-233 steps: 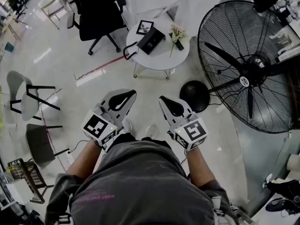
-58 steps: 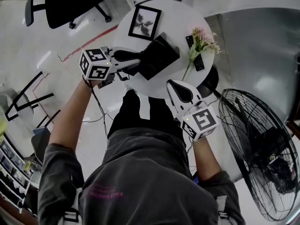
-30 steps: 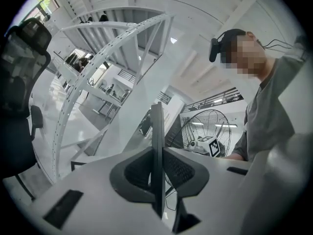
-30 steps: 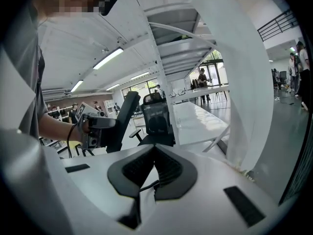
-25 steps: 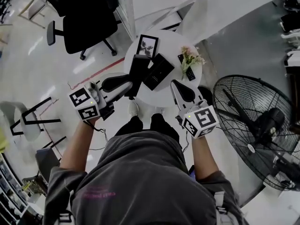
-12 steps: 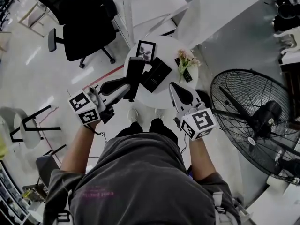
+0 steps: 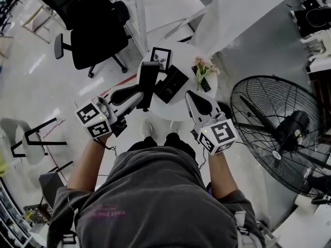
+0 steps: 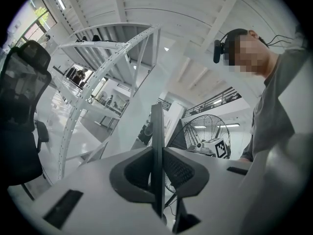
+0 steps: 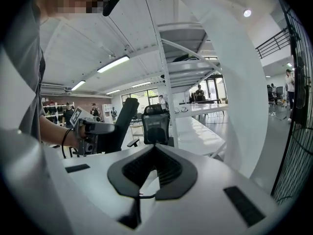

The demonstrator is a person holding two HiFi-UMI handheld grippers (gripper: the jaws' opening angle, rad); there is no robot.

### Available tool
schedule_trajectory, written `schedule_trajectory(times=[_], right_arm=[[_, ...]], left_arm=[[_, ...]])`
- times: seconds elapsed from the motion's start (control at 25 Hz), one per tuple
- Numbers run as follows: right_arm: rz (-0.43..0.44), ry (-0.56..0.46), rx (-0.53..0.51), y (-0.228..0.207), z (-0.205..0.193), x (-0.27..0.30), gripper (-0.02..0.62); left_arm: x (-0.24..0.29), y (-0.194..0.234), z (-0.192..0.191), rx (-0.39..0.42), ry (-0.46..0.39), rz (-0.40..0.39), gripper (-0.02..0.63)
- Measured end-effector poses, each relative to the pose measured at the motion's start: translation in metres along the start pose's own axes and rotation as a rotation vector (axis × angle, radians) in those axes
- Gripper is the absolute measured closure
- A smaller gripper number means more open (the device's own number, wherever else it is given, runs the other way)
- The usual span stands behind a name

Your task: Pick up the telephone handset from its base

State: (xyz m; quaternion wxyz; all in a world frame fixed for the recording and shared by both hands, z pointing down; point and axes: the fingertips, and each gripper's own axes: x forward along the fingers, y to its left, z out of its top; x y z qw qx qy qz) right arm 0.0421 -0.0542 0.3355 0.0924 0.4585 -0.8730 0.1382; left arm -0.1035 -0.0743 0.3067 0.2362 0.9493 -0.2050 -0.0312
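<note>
Left tool (image 7: 141, 94) clamps the handset (image 7: 148, 80), clear of its base (image 7: 172, 83) on the worktop (image 7: 182, 59). Right tool (image 7: 193, 95) is clenched, empty. Pick-up looks done; next, hold it steady.

A round white table (image 7: 183, 56) bears a framed picture (image 7: 161, 58) at its far left and pink flowers (image 7: 204, 66) beside a dark remote (image 7: 203, 82) on its right — a black office chair (image 7: 90, 22) stands far left, a large caged fan (image 7: 282, 130) to the right.
</note>
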Motion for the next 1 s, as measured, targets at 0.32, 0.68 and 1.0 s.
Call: schedule_trajectory(times=[0.32,0.68,1.0], right_arm=[[0.007,0.007,-0.005,-0.004,-0.001,-0.001,0.577],[0.017,0.023,-0.003,-0.009,-0.002,0.002,0.577],[0.028,0.029,-0.001,-0.016,-0.004,0.009,0.577]], left_arm=[[0.009,-0.006,-0.002,0.018,0.023,-0.018,0.526],[0.013,-0.001,-0.006,0.0,0.032,-0.015,0.526],[0.021,0.006,-0.009,-0.009,0.038,-0.013,0.526]])
